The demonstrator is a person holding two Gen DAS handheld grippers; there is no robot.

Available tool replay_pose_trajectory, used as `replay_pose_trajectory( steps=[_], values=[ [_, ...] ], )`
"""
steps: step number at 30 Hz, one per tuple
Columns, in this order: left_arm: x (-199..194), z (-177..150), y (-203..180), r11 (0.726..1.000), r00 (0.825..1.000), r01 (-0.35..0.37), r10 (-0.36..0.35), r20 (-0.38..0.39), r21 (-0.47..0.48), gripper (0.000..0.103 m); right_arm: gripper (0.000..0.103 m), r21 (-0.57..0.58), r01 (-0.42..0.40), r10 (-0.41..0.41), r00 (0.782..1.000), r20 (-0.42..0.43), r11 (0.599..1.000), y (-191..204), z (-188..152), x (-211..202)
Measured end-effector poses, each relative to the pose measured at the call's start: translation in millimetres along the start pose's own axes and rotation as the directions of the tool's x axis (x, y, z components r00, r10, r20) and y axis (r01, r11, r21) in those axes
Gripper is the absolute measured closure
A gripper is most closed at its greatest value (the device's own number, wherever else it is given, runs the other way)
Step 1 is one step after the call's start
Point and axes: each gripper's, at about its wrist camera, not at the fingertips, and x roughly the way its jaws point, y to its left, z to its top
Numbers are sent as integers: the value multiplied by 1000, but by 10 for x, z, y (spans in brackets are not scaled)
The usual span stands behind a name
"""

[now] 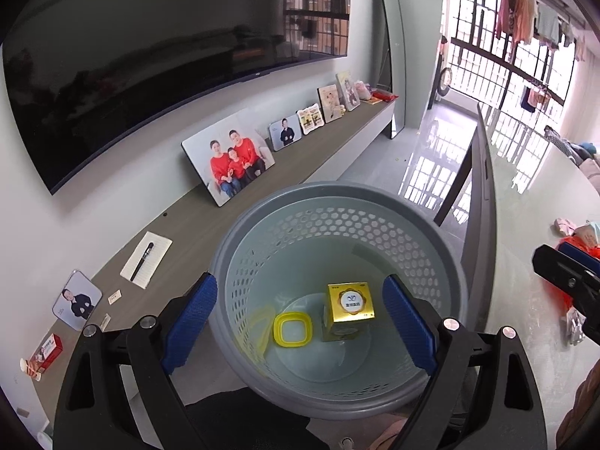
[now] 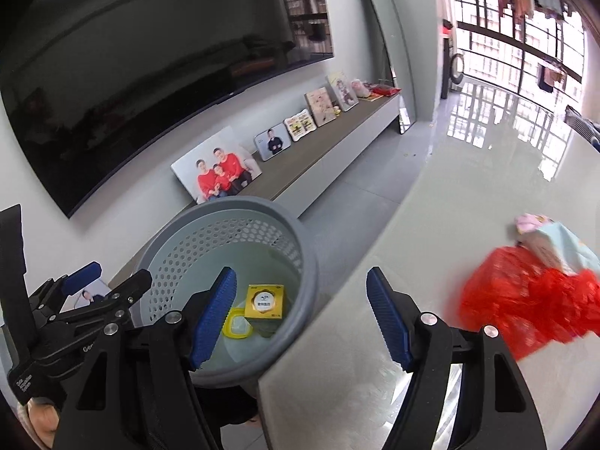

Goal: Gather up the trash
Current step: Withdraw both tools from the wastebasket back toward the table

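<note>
Big dark TV (image 1: 150, 67) on wall ahead of me. Long low shelf (image 1: 300, 157) below it, row of photo frames leaning on wall, largest family photo (image 1: 228, 157) nearest. Notepad (image 1: 147, 259) with black pen (image 1: 141, 262) on top lies further along shelf. Tall mirror (image 1: 393, 60) leans at far end. Barred window (image 2: 517, 30) beyond, laundry (image 1: 525, 15) hanging outside.

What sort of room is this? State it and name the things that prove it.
Most likely a home living room. A large dark television hangs on the wall above a low console lined with family photos. Laundry hangs by the barred window, and a grey wastebasket stands beside a pale table.
</note>
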Motion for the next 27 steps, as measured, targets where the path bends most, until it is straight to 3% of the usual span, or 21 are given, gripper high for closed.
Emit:
replay_pose_trajectory(
  steps=[10, 27],
  values=[
    [-316, 49, -547, 996, 997, 48, -52, 49, 74, 15, 32, 95, 78, -80, 997, 22, 992, -575, -298, -471],
    [-598, -156, -1766, 970, 986, 160, -166, 16, 184, 15, 32, 262, 219, -230, 973, 11, 940, -1782, -932, -1141]
  ],
)
